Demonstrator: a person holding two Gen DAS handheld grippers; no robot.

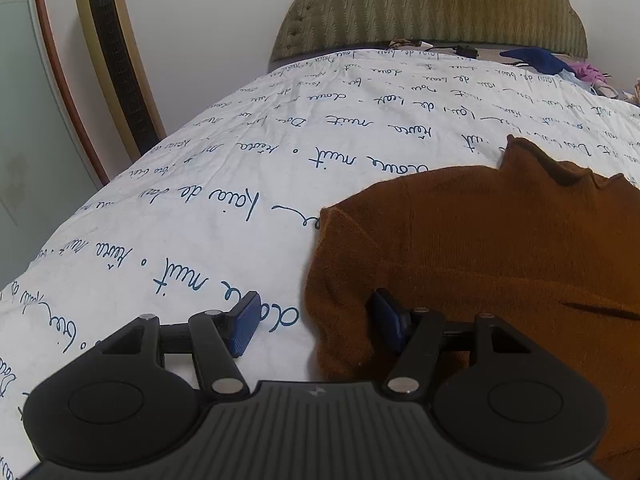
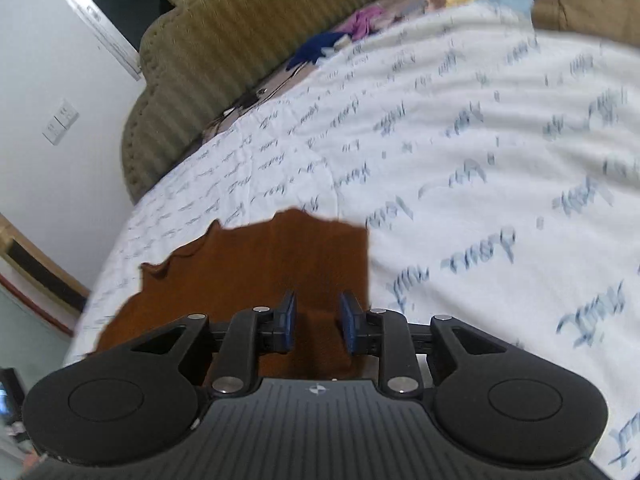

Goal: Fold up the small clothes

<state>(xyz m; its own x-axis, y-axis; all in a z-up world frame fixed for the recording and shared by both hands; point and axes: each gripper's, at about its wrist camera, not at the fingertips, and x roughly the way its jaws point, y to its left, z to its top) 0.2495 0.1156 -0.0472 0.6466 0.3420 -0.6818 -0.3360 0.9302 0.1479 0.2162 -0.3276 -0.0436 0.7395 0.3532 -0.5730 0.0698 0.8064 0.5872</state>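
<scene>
Both grippers, left gripper (image 1: pixel 316 322) and right gripper (image 2: pixel 318 322), sit open over the brown garment (image 1: pixel 480 248); pinch only the 9 o'clock edge, tbh.

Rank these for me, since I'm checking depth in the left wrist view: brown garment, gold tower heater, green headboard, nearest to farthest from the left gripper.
1. Brown garment, right beside the left gripper, its edge between the open fingers.
2. Gold tower heater, standing off the bed's left side.
3. Green headboard, at the bed's far end.
</scene>
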